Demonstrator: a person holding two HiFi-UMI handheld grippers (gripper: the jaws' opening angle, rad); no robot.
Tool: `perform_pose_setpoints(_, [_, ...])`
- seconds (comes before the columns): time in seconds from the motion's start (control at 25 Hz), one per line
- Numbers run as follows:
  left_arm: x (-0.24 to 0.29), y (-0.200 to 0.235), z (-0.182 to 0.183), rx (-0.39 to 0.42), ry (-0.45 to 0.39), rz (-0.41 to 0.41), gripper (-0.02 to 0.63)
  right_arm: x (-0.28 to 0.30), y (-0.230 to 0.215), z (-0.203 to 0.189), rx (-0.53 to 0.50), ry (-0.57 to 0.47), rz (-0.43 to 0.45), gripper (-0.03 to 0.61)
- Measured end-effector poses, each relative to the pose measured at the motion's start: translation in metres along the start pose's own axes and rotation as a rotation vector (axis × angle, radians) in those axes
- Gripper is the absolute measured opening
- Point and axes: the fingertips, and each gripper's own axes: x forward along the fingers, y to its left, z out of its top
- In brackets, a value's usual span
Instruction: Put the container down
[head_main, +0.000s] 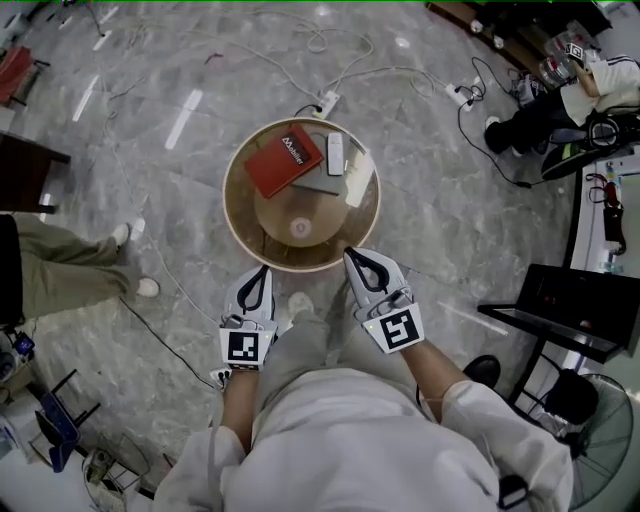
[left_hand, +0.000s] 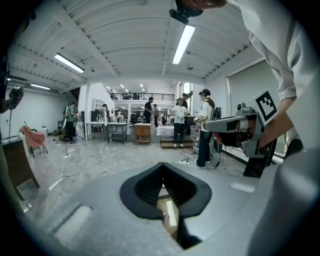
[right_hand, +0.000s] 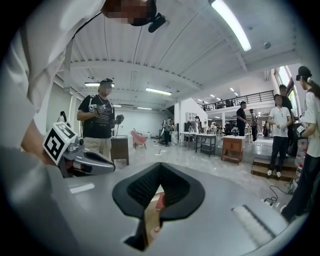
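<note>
Two grippers hold the round tan container (head_main: 236, 222) by its near rim: the left gripper (head_main: 262, 270) and the right gripper (head_main: 351, 254) each have their jaws closed tight on the thin wall. The container hangs clear of the grey marble floor (head_main: 450, 200) with a red book (head_main: 284, 160) and a white remote (head_main: 335, 153) inside. White cables (head_main: 270, 62) and a power strip (head_main: 326, 103) lie beyond it. A bystander's trouser leg (head_main: 60, 265) stands to the left and a black table (head_main: 575, 300) to the right. The gripper views show a large hall lit by strip lights (left_hand: 183, 44).
</note>
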Motion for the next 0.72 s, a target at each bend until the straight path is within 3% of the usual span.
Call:
perform_pose_setpoints(0.12, [-0.009,-0.005,0.016,-0.021,-0.014,-0.006,0.006,-0.011,0.008,0.012,-0.017,0.003,0.011,0.002])
perform_pose_setpoints(0.36, [-0.032,-0.012,0.024,0.027,-0.016,-0.001,0.006,-0.027,0.018,0.037,-0.04,-0.02,0.022,0.002])
perform_pose_setpoints(0.72, [-0.044,-0.016,0.043,0.056,-0.049,0.012,0.006,-0.039,0.025,0.045,-0.058,-0.04,0.02,0.002])
